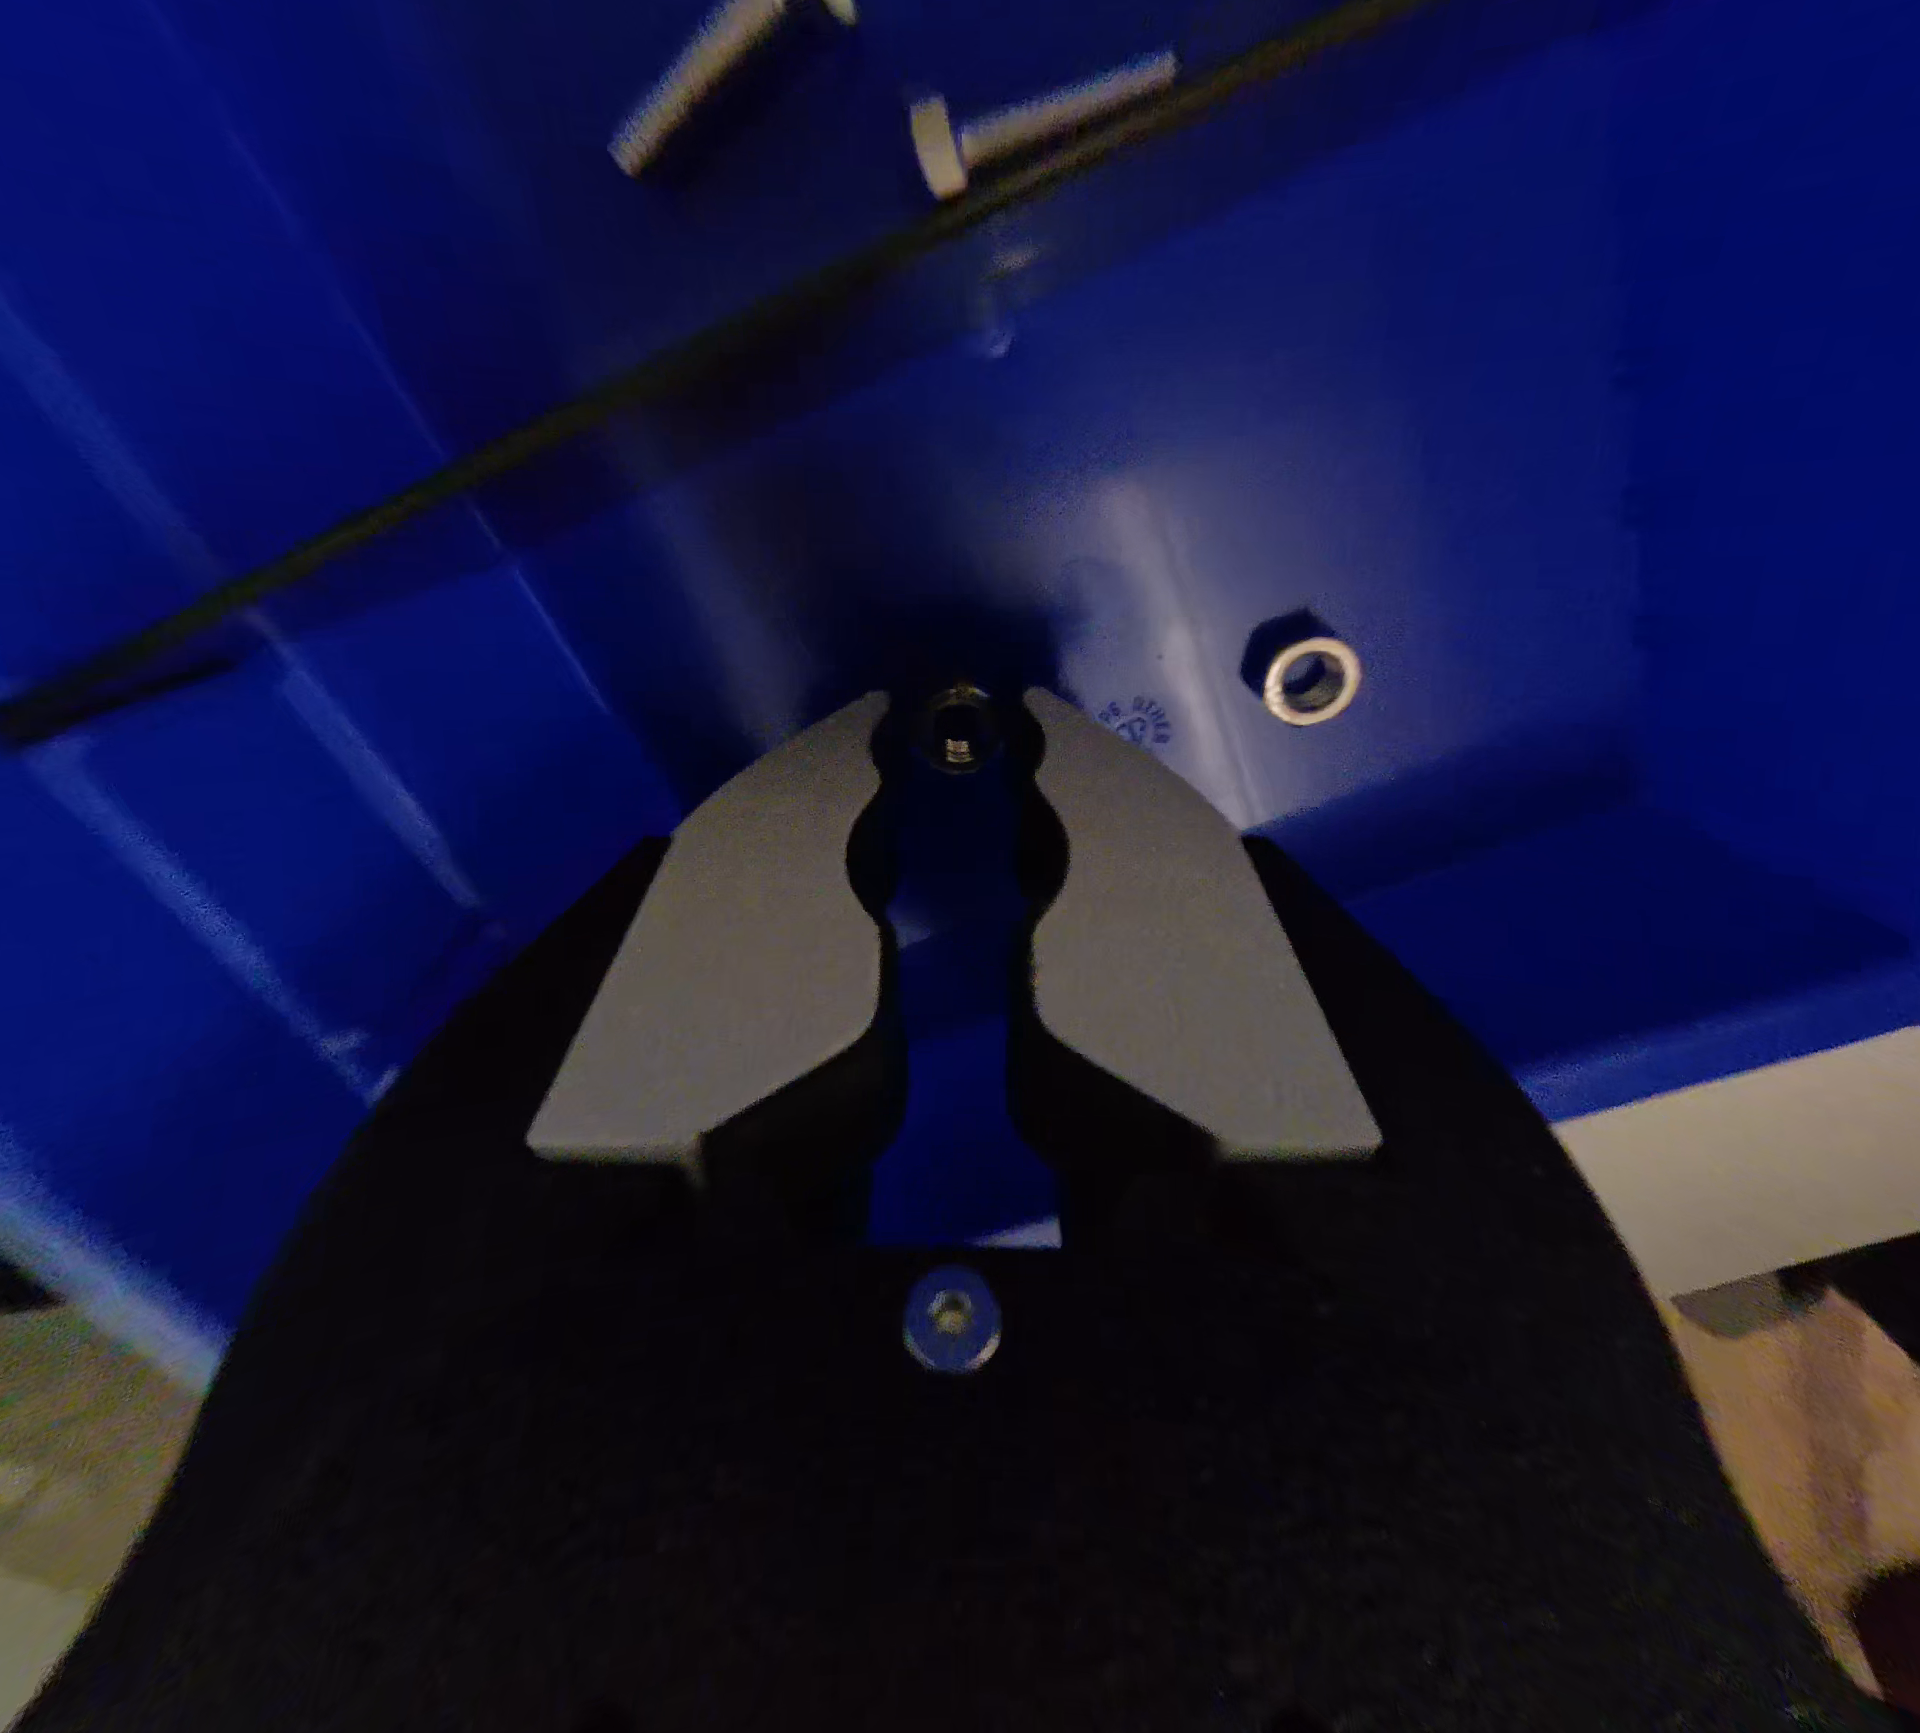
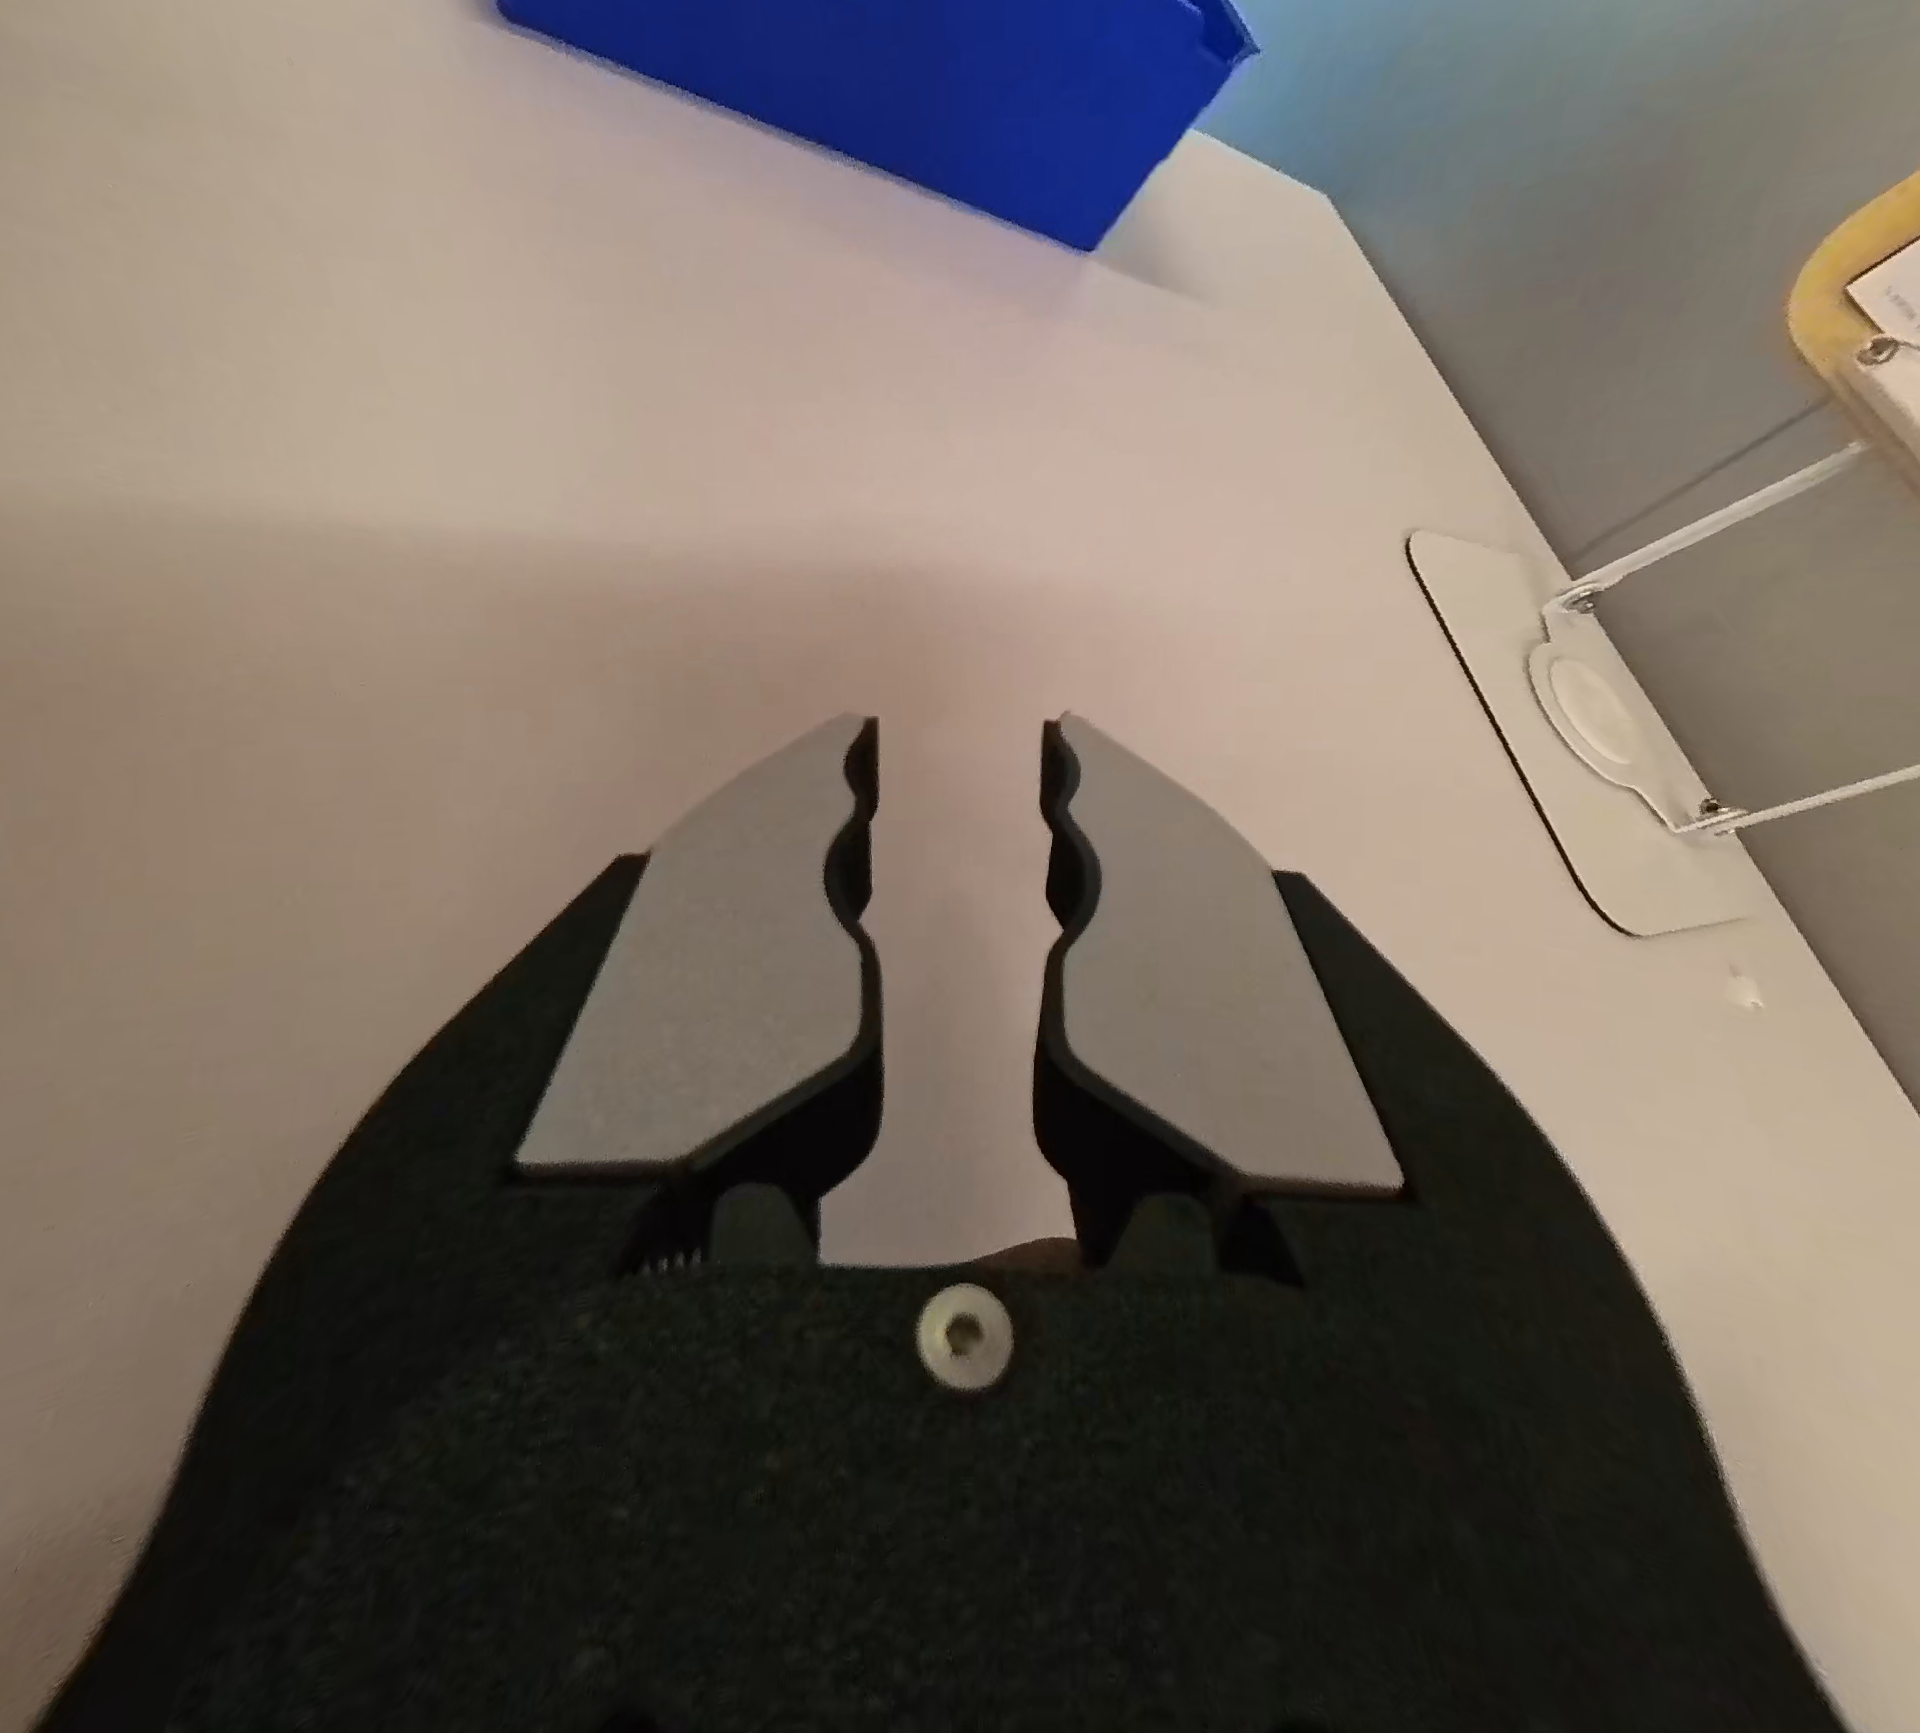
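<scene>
In the left wrist view my left gripper (image 1: 958,727) reaches down into a blue bin (image 1: 1558,333). Its fingertips are closed on a small metal nut (image 1: 956,738) just above the bin floor, in deep shadow. A second nut (image 1: 1311,673) lies on the floor to the right. Two silver bolts (image 1: 717,52) (image 1: 1039,125) lie in the compartment beyond a dark divider (image 1: 727,364). In the right wrist view my right gripper (image 2: 961,727) is open and empty over a white table (image 2: 416,436), well short of the blue bin (image 2: 831,0).
A white flat base with thin wire arms (image 2: 1558,748) sits at the table's right edge. A yellow-rimmed object (image 2: 1860,301) hangs beyond that edge over grey floor. Tip to tip, the grippers are about 60 centimetres apart.
</scene>
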The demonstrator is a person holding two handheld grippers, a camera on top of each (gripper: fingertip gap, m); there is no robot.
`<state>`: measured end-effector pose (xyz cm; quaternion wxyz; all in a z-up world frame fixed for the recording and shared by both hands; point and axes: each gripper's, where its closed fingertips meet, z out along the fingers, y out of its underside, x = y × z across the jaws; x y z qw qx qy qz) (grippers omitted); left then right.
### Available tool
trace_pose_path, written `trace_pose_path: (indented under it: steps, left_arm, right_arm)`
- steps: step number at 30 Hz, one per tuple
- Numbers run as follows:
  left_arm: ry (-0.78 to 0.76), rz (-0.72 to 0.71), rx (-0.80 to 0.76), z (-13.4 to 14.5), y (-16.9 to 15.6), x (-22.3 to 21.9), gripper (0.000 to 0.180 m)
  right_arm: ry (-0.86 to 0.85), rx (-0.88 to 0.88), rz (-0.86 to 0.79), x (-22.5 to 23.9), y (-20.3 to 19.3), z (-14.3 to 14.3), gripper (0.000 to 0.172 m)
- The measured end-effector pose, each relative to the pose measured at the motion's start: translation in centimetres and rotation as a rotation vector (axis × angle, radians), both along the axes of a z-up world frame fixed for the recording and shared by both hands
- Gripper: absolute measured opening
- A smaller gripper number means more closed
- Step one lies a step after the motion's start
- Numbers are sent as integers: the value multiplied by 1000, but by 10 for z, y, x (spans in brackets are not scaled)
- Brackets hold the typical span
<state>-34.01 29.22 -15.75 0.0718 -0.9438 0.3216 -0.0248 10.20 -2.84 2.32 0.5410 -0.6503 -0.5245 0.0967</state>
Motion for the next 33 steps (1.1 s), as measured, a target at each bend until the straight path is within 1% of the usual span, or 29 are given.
trace_pose_path:
  steps: [1, 2, 3, 5, 6, 7, 8, 9, 11, 13, 14, 16, 22, 25, 26, 27, 28, 30, 31, 32, 33]
  left_arm:
    - [-13, 2, 51, 13, 4, 4, 18]
    - [-56, -16, 120, 34, 7, 16, 18]
    - [-128, -52, 195, 59, 8, 38, 18]
    - [-243, -184, 319, 108, 0, 94, 17]
    - [-283, -269, 345, 123, -8, 126, 17]
    - [-303, -359, 345, 129, -20, 158, 17]
    - [-308, -444, 330, 126, -30, 186, 17]
    - [-305, -518, 302, 116, -41, 213, 17]
    - [-286, -632, 221, 82, -58, 252, 17]
    - [-242, -699, 141, 42, -68, 272, 17]
    - [-223, -713, 109, 26, -71, 276, 17]
    - [-196, -725, 76, 7, -75, 280, 17]
    - [-152, -723, 27, -14, -85, 275, 17]
    - [-174, -703, 18, -13, -88, 276, 32]
    - [-177, -691, 22, -11, -88, 276, 40]
    - [-194, -684, 26, -4, -87, 275, 45]
    - [-226, -677, 43, 10, -86, 277, 48]
    - [-298, -641, 135, 51, -70, 272, 49]
    - [-307, -611, 199, 75, -56, 263, 48]
    - [-282, -576, 277, 97, -37, 247, 47]
    - [-218, -535, 359, 116, -14, 224, 45]
  right_arm:
    - [13, 5, -6, 3, 1, 2, 29]
    - [29, 9, -12, 5, 2, 4, 28]
    - [50, 11, -19, 8, 4, 6, 27]
    - [98, 5, -32, 12, 8, 9, 25]
    - [119, 1, -40, 14, 11, 10, 24]
    - [134, -2, -48, 15, 13, 10, 23]
    - [140, -4, -54, 17, 14, 10, 23]
    - [138, 0, -57, 18, 14, 9, 23]
    - [125, 24, -65, 23, 14, 9, 23]
    - [115, 41, -73, 26, 14, 9, 22]
    - [117, 47, -77, 28, 13, 10, 22]
    - [123, 54, -82, 31, 13, 11, 21]
    - [139, 42, -81, 34, 14, 10, 20]
    - [140, 42, -79, 34, 14, 10, 20]
    - [141, 44, -80, 34, 13, 10, 19]
    - [142, 46, -79, 34, 13, 11, 19]
    - [145, 47, -80, 35, 13, 11, 19]
    - [149, 49, -83, 36, 13, 12, 19]
    - [150, 50, -85, 36, 13, 12, 19]
    - [151, 51, -85, 36, 13, 12, 19]
    - [153, 51, -85, 36, 13, 13, 19]
